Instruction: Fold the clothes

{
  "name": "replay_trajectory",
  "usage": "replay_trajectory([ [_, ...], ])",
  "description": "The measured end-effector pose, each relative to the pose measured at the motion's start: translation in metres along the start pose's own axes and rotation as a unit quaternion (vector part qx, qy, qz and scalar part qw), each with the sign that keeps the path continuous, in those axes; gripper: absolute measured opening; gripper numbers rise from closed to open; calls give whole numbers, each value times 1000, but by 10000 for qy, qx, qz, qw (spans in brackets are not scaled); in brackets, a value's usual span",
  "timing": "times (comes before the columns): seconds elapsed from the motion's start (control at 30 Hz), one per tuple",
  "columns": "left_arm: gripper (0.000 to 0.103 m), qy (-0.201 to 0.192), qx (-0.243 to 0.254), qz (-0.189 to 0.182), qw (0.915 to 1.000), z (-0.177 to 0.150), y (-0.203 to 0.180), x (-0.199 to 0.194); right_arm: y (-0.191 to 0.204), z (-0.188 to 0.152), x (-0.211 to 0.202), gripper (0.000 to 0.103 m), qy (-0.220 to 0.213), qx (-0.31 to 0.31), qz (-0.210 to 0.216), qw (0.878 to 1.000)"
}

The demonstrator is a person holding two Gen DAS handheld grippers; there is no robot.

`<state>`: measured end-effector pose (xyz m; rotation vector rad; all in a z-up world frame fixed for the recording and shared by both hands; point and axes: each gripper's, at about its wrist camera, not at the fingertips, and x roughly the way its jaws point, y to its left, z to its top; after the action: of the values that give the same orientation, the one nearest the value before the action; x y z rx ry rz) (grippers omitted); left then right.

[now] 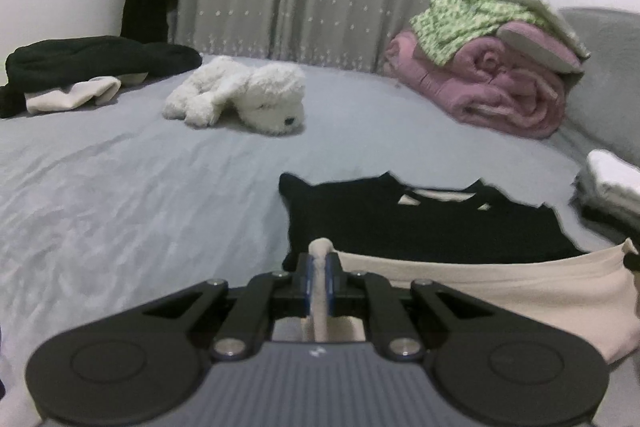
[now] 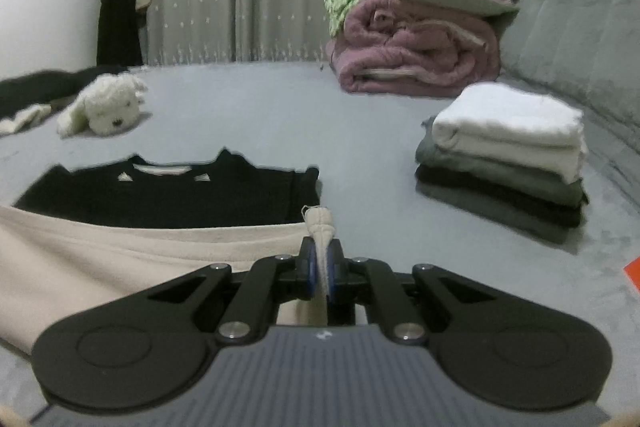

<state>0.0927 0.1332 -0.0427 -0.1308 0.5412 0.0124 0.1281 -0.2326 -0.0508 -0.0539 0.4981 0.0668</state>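
While my left gripper and right gripper each clamp a bunched corner of the cream garment, its black half lies flat on the bed at twelve o'clock.

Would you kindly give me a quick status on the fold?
Both tools, left and right, shut on the cream hem. Black garment flat on the bed beyond. Nothing in the way.

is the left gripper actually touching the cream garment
Touching. The left wrist view shows the left gripper fingers pinched shut on a bunched fold of the cream garment.
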Motion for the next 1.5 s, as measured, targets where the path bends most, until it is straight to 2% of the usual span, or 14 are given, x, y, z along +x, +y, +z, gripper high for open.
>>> replay_trajectory([
  [0.17,7,445,141,210,9987,-11,-2,25,3,-15,30,6,468,-105,-2,9989],
  [0.27,13,491,190,281,9982,-12,-4,29,3,-19,34,8,531,-142,18,9985],
  [0.3,14,493,138,287,9983,-10,-4,28,3,-19,33,10,532,-133,32,9985],
  [0.33,16,451,81,286,9985,-8,-4,26,2,-17,31,19,532,-99,55,9985],
  [0.53,18,220,-78,146,9996,1,-9,16,-1,-4,18,36,382,133,324,9987],
  [0.7,21,250,161,-130,9995,-3,-27,17,16,-4,22,36,572,97,831,9949],
  [0.8,23,389,392,-231,9982,-9,-40,22,24,-8,30,36,684,-83,869,9938],
  [0.87,29,544,509,-238,9969,-13,-45,27,29,-12,36,35,732,-220,858,9934],
  [0.93,30,603,611,-197,9961,-18,-47,30,32,-13,38,25,704,-368,808,9936],
  [0.97,31,589,663,-179,9959,-19,-48,30,34,-13,38,12,667,-453,776,9937],
  [1.07,32,530,687,-158,9961,-18,-49,29,41,-13,36,6,502,-591,645,9949],
  [1.23,33,494,769,-126,9957,-20,-50,30,43,-7,29,6,92,-680,459,9966],
  [1.37,34,529,929,-59,9943,-21,-54,32,43,-15,44,8,340,-787,375,9956],
  [1.5,35,397,891,-154,9951,-17,-59,24,49,-10,33,15,280,-715,368,9964],
])
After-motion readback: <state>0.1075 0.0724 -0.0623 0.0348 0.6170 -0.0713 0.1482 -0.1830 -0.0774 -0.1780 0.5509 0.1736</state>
